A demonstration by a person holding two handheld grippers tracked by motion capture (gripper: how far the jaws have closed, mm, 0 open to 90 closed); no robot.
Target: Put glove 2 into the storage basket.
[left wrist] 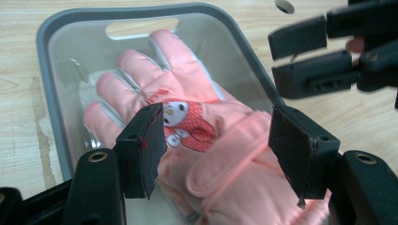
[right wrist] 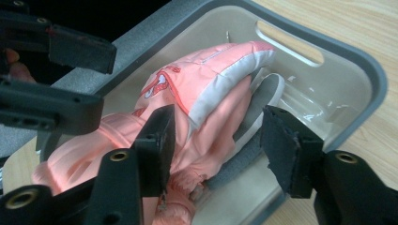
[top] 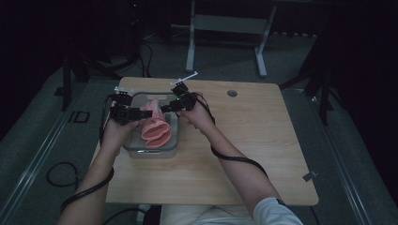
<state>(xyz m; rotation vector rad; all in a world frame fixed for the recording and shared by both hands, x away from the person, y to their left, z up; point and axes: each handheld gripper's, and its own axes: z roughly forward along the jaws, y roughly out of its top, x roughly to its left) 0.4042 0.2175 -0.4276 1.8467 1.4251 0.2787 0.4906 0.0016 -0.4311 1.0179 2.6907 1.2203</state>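
The table (top: 263,154) carries a grey bin (top: 152,151) at about ten o'clock from its middle in the high view. Pink gloves (top: 155,126) lie piled in the bin, cuffs toward six o'clock; in the left gripper view the top glove's fingers point to eleven o'clock and a cartoon patch (left wrist: 183,119) sits on its back. The left gripper (left wrist: 216,140) hangs over the glove's cuff, jaws about half open, pads touching nothing. The right gripper (right wrist: 218,140), at three o'clock of the pile, likewise stands half open above the gloves, gripping nothing.
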